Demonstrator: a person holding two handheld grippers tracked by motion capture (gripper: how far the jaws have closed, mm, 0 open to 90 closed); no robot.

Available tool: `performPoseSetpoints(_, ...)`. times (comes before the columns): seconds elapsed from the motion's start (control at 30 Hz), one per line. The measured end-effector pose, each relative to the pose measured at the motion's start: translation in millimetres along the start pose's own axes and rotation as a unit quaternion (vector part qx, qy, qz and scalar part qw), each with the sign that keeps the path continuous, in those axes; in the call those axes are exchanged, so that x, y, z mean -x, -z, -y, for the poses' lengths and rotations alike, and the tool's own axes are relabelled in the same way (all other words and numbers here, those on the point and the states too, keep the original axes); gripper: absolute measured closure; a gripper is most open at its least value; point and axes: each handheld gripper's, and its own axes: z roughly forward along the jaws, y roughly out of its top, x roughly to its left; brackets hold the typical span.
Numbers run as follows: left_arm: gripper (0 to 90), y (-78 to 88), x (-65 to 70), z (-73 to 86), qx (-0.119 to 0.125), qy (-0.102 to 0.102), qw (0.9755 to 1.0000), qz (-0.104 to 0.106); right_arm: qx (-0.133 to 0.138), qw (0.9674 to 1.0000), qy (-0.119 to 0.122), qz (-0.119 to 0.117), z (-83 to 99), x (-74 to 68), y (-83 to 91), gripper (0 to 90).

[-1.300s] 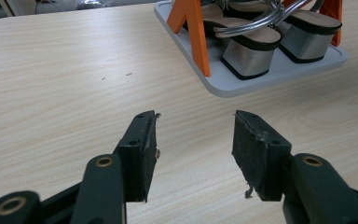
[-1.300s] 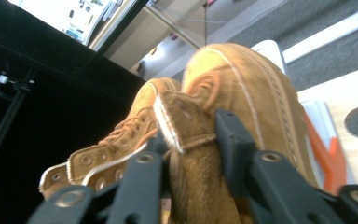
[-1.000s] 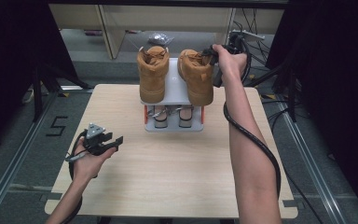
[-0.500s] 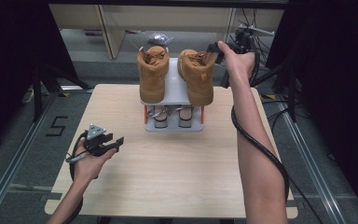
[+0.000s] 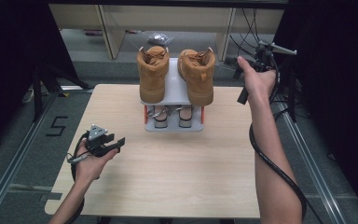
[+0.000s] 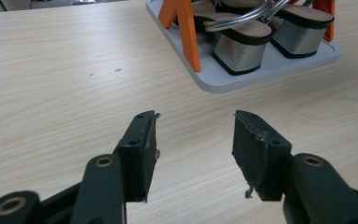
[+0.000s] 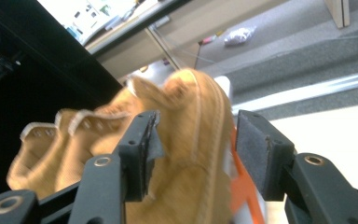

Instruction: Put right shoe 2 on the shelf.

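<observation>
Tan suede boots (image 5: 175, 74) are sitting on the top shelf of a grey two-tier rack (image 5: 173, 127) at the table's far edge. Right gripper (image 7: 193, 154) is hanging released beside the right boot; left gripper (image 6: 193, 154) is idling released at near left. Nudging that boot's side instead of straddling it could be tipping it off the far edge.

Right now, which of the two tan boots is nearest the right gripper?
The right-hand boot on the rack's top shelf; the right gripper, open, is beside it, while the other boot sits farther left.

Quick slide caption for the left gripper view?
Open left gripper hovering over the wooden table, facing heeled sandals on the rack's grey tray.
</observation>
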Motion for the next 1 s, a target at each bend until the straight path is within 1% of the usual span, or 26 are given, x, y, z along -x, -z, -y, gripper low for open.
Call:
performPoseSetpoints(0.03, 48.9, -0.1, 0.5, 0.1, 0.0, 0.001, 1.0, 0.0, -0.003, 1.0, -0.004, 0.004, 3.6, 1.9, 0.4, 53.4)
performPoseSetpoints(0.07, 48.9, -0.2, 0.7, 0.3, 0.0, 0.0, 1.0, 0.0, -0.004, 0.9999, 0.012, 0.01, 8.0, 7.2, 0.4, 56.4)
performPoseSetpoints(0.1, 48.9, -0.3, 0.7, 0.5, -0.001, 0.0, 1.0, 0.0, -0.016, 0.9998, 0.006, 0.013, 14.5, 10.3, -0.4, 59.3)
performPoseSetpoints(0.13, 48.9, -0.2, 0.8, 0.6, -0.001, -0.001, 1.0, 0.0, -0.022, 0.9993, 0.025, 0.015, 19.7, 15.8, -2.2, 62.7)
performPoseSetpoints(0.17, 48.9, -0.2, 0.8, 0.7, -0.001, -0.001, 1.0, 0.0, -0.035, 0.9989, 0.026, 0.019, 25.4, 18.2, -3.6, 66.7)
performPoseSetpoints(0.23, 48.9, 0.0, 0.8, 0.8, -0.001, -0.001, 1.0, 0.0, -0.051, 0.9976, 0.042, 0.02, 37.0, 24.3, -6.7, 73.9)
performPoseSetpoints(0.27, 48.9, 0.0, 0.7, 0.9, -0.001, 0.0, 1.0, -0.001, -0.06, 0.9974, 0.036, 0.015, 42.0, 24.6, -7.9, 76.8)
performPoseSetpoints(0.3, 48.9, 0.1, 0.7, 0.9, -0.001, 0.0, 1.0, 0.0, -0.072, 0.9966, 0.037, 0.012, 49.7, 26.4, -9.5, 80.0)
performPoseSetpoints(0.33, 48.9, 0.1, 0.6, 1.0, -0.002, -0.001, 1.0, 0.0, -0.078, 0.9959, 0.046, 0.011, 54.1, 27.9, -10.5, 82.2)
performPoseSetpoints(0.37, 48.9, 0.1, 0.4, 1.1, -0.002, -0.001, 1.0, -0.001, -0.085, 0.9953, 0.044, 0.005, 59.7, 28.4, -11.1, 84.0)
performPoseSetpoints(0.4, 48.9, 0.2, 0.3, 1.1, -0.003, -0.002, 1.0, 0.0, -0.091, 0.9944, 0.053, 0.006, 65.7, 29.7, -12.3, 86.4)
performPoseSetpoints(0.43, 48.9, 1.0, 0.5, 0.8, -0.007, -0.002, 1.0, -0.004, -0.094, 0.9944, 0.048, 0.004, 69.3, 28.2, -11.9, 87.9)
performPoseSetpoints(0.47, 48.9, 1.3, 0.6, 0.7, -0.009, -0.002, 0.9999, -0.005, -0.099, 0.9936, 0.055, 0.006, 75.0, 27.5, -13.2, 89.7)
performPoseSetpoints(0.5, 48.9, 1.2, 0.6, 0.7, -0.008, -0.002, 0.9999, -0.005, -0.103, 0.9924, 0.068, 0.0, 78.1, 27.7, -13.2, 90.0)
performPoseSetpoints(0.57, 48.9, 0.1, 0.5, 1.2, -0.002, -0.001, 1.0, 0.0, -0.111, 0.9919, 0.061, -0.002, 84.9, 22.3, -13.2, 90.0)
performPoseSetpoints(0.63, 48.9, 0.0, 1.0, 1.4, -0.002, 0.0, 1.0, 0.0, -0.109, 0.9901, 0.088, -0.001, 89.7, 20.3, -14.4, 90.0)
performPoseSetpoints(0.67, 49.0, -0.1, 1.3, 1.6, -0.002, 0.0, 1.0, -0.001, -0.113, 0.9899, 0.085, -0.006, 91.2, 18.5, -13.9, 90.0)
performPoseSetpoints(0.7, 49.0, -0.3, 1.5, 1.8, -0.001, 0.001, 1.0, 0.0, -0.113, 0.9886, 0.099, -0.002, 93.3, 17.1, -14.7, 90.0)
performPoseSetpoints(0.73, 48.9, -0.5, 1.6, 1.9, -0.003, 0.0, 1.0, 0.0, -0.114, 0.988, 0.104, -0.008, 94.3, 17.0, -15.8, 90.0)
performPoseSetpoints(0.77, 48.9, -0.8, 1.7, 2.0, -0.002, 0.0, 1.0, 0.001, -0.113, 0.9879, 0.106, -0.008, 95.8, 15.1, -16.6, 90.0)
performPoseSetpoints(0.8, 48.9, -1.0, 1.9, 2.1, -0.003, -0.001, 1.0, 0.001, -0.117, 0.9887, 0.093, -0.012, 97.3, 12.8, -17.8, 90.0)
performPoseSetpoints(0.83, 48.9, -1.2, 2.1, 2.2, -0.004, 0.0, 1.0, 0.001, -0.115, 0.9879, 0.103, -0.013, 97.7, 13.4, -20.2, 90.0)
performPoseSetpoints(0.87, 48.9, -1.1, 2.2, 2.3, -0.005, -0.001, 1.0, 0.002, -0.114, 0.9883, 0.101, -0.01, 98.4, 11.6, -21.4, 90.0)
performPoseSetpoints(0.93, 48.9, -1.2, 1.7, 2.5, -0.005, -0.001, 1.0, 0.002, -0.112, 0.9872, 0.113, -0.004, 98.1, 10.3, -22.8, 90.0)
performPoseSetpoints(0.97, 48.9, -1.5, 1.2, 2.7, -0.006, -0.001, 1.0, 0.002, -0.113, 0.9883, 0.103, -0.002, 98.7, 7.2, -22.4, 90.0)
performPoseSetpoints(1.0, 48.9, -1.9, 1.3, 2.8, -0.006, -0.001, 1.0, 0.001, -0.111, 0.9889, 0.099, -0.001, 99.3, 6.6, -22.4, 90.0)
